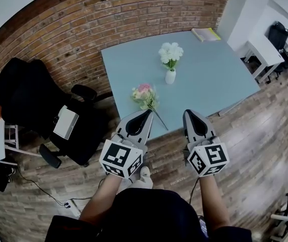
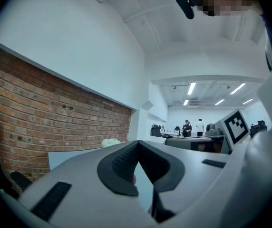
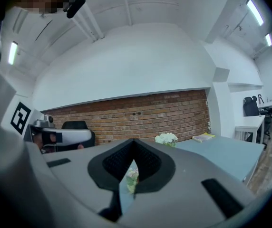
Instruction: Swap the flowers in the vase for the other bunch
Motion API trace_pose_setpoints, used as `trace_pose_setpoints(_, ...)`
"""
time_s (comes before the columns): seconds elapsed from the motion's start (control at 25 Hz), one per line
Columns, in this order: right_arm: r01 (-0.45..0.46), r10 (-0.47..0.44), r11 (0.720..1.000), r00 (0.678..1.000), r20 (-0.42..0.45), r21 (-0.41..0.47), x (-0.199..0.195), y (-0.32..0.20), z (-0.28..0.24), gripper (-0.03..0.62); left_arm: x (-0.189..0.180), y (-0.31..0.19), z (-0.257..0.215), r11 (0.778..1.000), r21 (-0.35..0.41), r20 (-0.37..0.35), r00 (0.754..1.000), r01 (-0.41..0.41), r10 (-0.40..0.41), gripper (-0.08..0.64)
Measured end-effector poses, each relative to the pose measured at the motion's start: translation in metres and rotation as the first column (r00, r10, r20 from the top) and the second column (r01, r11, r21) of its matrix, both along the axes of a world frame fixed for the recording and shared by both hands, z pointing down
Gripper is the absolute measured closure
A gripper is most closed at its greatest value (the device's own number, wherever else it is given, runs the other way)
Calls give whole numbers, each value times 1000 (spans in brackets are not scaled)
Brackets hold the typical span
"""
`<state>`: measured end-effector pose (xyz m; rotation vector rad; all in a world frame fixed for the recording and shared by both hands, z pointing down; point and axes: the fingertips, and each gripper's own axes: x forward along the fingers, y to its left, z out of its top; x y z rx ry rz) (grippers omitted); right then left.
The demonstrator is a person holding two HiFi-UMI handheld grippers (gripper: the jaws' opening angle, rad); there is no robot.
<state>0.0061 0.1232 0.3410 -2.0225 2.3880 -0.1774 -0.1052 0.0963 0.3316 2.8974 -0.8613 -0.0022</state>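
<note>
Head view is showing the white flowers (image 1: 170, 52) standing in the vase (image 1: 170, 76) at mid surface (image 1: 209, 74), the pink bunch (image 1: 145, 96) lying nearer me. I am holding the left tool (image 1: 149, 112) and right tool (image 1: 188, 113) closed and empty near the front edge. I am planning to steady the vase with one and lift the stems straight up.
</note>
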Motion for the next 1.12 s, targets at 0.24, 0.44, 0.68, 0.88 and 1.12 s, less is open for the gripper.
trace_pose_setpoints(0.24,-18,18,1000,1000,-13,1,0,-21,-3,580,0,-25,0,1000,-5,-20,1000,-12,11,558)
trace_pose_setpoints(0.44,-25,25,1000,1000,-18,0,0,-36,-1,580,0,-46,2,1000,-26,-43,999,-10,9,558)
trace_pose_setpoints(0.68,-38,38,999,999,-12,-16,9,-44,3,580,11,-54,6,999,-44,-44,999,-27,25,558)
trace_pose_setpoints(0.88,-42,41,999,999,-6,-25,14,-51,7,580,18,-59,12,998,-58,-34,999,-36,34,558)
trace_pose_setpoints(1.12,-32,31,999,1000,-3,-26,30,-65,8,580,33,-71,13,998,-65,-29,999,-25,24,558)
